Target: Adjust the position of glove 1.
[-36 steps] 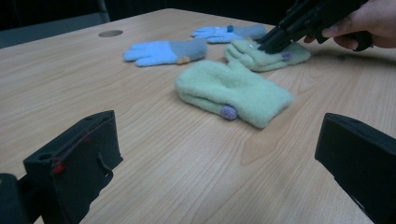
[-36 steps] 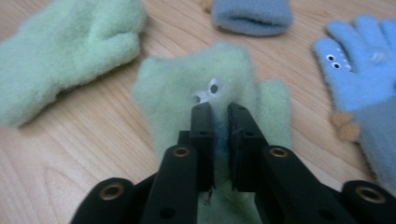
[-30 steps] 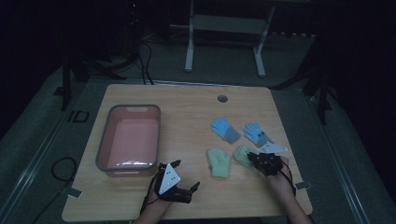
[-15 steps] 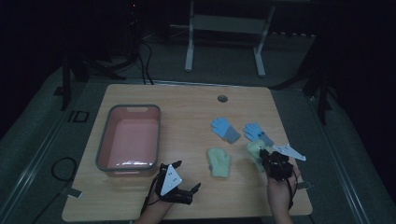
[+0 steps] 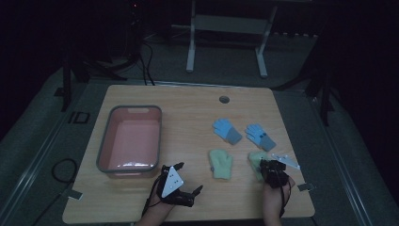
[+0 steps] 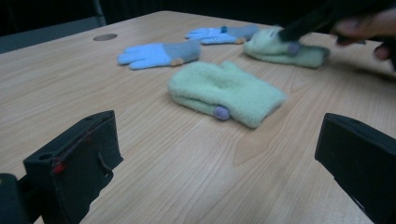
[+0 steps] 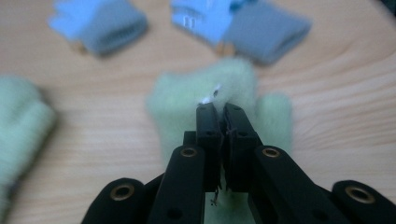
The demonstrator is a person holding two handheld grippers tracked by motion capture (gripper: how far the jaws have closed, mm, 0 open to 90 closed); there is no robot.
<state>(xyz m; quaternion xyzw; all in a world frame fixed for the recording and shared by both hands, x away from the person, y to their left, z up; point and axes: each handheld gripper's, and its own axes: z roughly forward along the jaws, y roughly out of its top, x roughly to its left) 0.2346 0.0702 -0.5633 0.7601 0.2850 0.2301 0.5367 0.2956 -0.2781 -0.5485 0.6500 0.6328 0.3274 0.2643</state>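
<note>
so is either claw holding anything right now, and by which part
The right claw is shut on the green mitten, pinching the fabric near its cuff end. The left claw is open and holds nothing.

The wooden table carries a pink bin and four mittens.

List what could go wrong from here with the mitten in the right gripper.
1. The right gripper pinches only the edge of the green mitten, so the fluffy fabric may slip out when lifted.
2. The pink tub lies across the table; a carry there passes over the other green mitten and could drag it.
3. The left gripper rests open beside that path.
</note>
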